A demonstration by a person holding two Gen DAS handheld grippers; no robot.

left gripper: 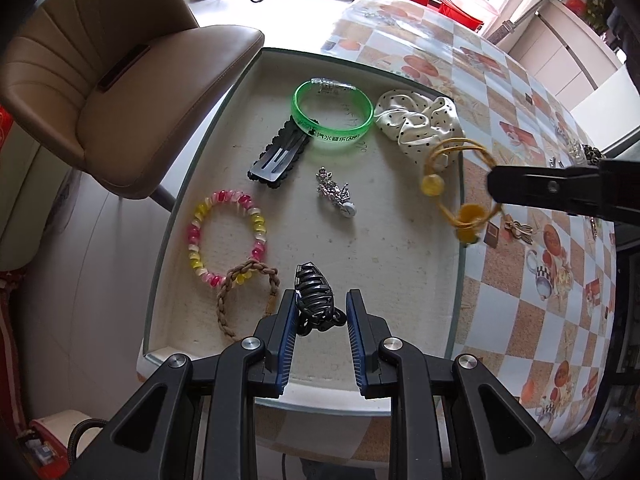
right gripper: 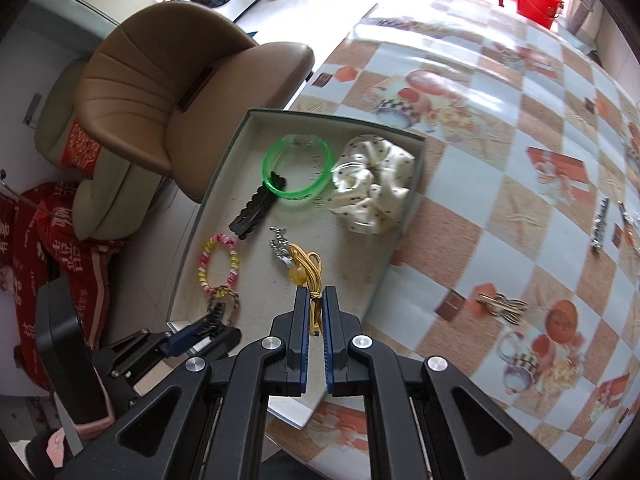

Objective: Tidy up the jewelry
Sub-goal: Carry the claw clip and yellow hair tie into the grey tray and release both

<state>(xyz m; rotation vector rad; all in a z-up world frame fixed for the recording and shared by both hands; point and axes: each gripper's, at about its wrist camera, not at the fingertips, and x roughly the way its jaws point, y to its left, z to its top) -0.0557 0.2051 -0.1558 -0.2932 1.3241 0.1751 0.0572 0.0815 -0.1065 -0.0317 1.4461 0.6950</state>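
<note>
A black claw clip [left gripper: 314,300] sits between the blue pads of my left gripper [left gripper: 320,296], which is shut on it just above the near end of the shallow tray [left gripper: 208,152]. My right gripper [right gripper: 316,292] is shut on a yellow hair tie with amber beads [right gripper: 306,266], which dangles over the tray's near right part. In the left wrist view that hair tie [left gripper: 460,200] hangs from the right gripper [left gripper: 494,184] by the tray's right rim. The tray holds a green bangle [left gripper: 332,136], a black hair clip [left gripper: 280,156], a polka-dot scrunchie [left gripper: 416,124], a silver brooch [left gripper: 334,192], a pink-yellow bead bracelet [left gripper: 224,236] and a braided band [left gripper: 244,296].
The tray lies at the corner of a table under a checked oilcloth [right gripper: 500,160]. Loose metal pieces [right gripper: 504,304] and a silver clip [right gripper: 600,224] lie on the cloth to the right. A beige chair [left gripper: 120,80] stands close against the tray's left side.
</note>
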